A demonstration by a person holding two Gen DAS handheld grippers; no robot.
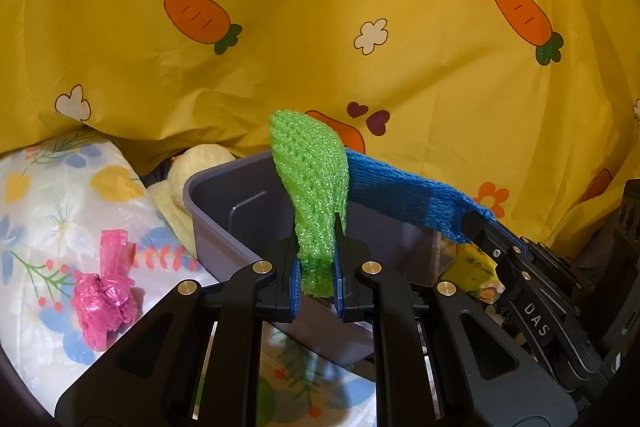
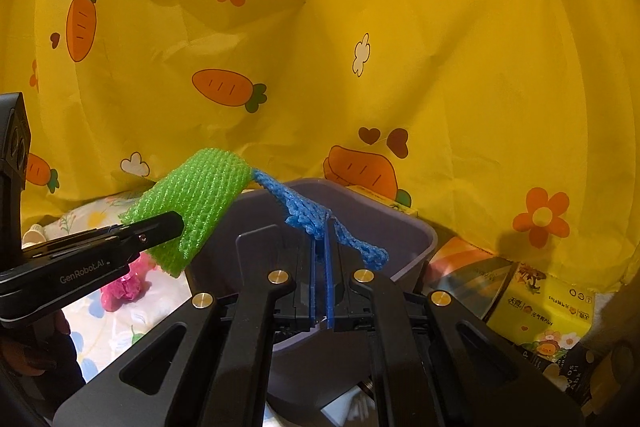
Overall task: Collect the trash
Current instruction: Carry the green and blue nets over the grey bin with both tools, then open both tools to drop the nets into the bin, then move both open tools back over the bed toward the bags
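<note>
My left gripper (image 1: 317,227) is shut on a green foam net (image 1: 310,179) and holds it upright over a grey-purple bin (image 1: 216,227). My right gripper (image 2: 325,223) is shut on a blue foam net (image 2: 304,211) above the same bin (image 2: 420,247). The two nets touch at their far ends. The blue net (image 1: 404,195) and the right gripper (image 1: 480,227) show at right in the left wrist view. The green net (image 2: 192,199) and the left gripper (image 2: 168,223) show at left in the right wrist view. A crumpled pink plastic bag (image 1: 106,291) lies left of the bin.
A yellow carrot-print cloth (image 1: 320,27) hangs behind everything. The bin stands on a white floral sheet (image 1: 48,211). A pale yellow soft item (image 1: 192,171) lies behind the bin. Yellow tissue packs (image 2: 548,315) sit right of the bin.
</note>
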